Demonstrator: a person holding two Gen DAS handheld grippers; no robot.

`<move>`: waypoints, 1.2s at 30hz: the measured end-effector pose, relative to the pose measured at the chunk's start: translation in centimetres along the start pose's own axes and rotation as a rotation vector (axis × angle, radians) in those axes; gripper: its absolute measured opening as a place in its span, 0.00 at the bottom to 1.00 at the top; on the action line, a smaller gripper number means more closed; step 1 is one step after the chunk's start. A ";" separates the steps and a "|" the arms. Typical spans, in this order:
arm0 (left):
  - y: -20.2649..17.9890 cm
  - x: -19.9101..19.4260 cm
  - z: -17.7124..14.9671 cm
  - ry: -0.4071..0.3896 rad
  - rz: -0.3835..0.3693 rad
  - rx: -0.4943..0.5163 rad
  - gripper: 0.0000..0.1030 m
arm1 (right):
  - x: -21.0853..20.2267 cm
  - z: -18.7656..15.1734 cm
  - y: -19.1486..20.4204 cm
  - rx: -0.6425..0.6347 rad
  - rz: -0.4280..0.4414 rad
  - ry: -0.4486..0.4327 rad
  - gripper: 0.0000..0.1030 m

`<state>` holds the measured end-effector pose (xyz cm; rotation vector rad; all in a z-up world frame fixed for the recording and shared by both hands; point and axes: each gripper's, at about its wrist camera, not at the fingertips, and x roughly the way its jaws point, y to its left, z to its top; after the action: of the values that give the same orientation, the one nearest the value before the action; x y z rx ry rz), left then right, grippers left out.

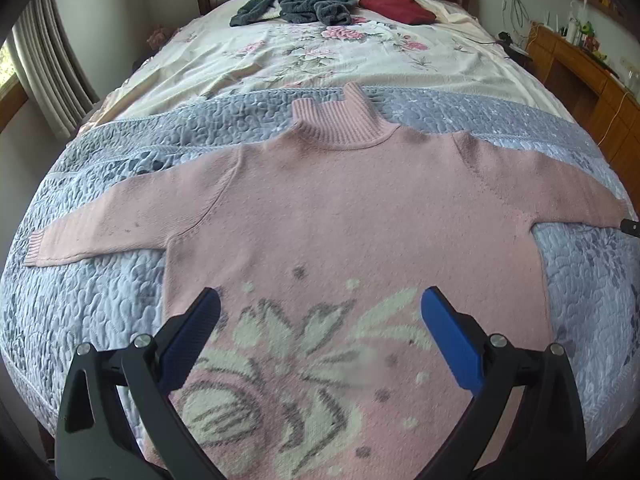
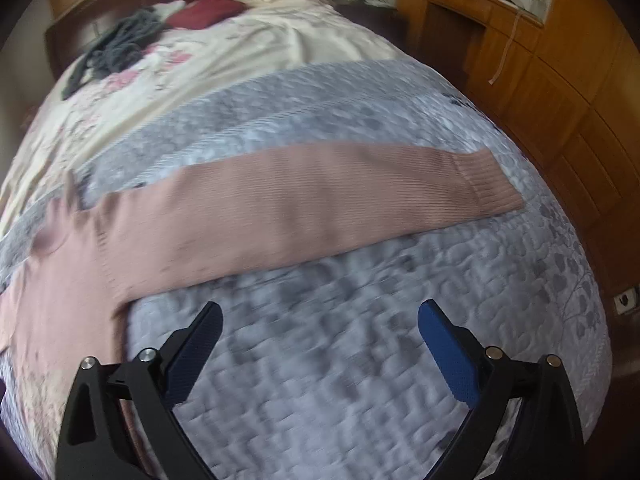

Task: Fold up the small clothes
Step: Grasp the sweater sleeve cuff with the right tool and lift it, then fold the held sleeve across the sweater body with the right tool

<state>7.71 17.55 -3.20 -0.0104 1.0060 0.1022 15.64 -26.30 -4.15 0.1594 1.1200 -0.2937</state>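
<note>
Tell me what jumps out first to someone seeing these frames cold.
The pink sweater dominates: spread flat on the grey quilt at the near end of the bed, sleeves straight out, collar away from the camera, a pale flower knit near the hem. Both the left hand-held gripper and the right hand-held gripper hang open above it, holding nothing. At the headboard end lie a grey garment heap and a dark red item.

Pink sweater (image 1: 340, 208) with cream-grey flowers on a lavender-grey quilted bedspread (image 1: 100, 300).
</note>
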 end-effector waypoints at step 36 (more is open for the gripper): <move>1.7 5.9 2.3 0.040 0.044 -0.042 0.97 | 2.8 6.7 3.5 0.031 0.467 -0.019 0.11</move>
<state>12.65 19.80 -6.83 -0.0291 1.0439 0.1639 23.64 -25.24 -3.81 0.4369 1.0265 0.1040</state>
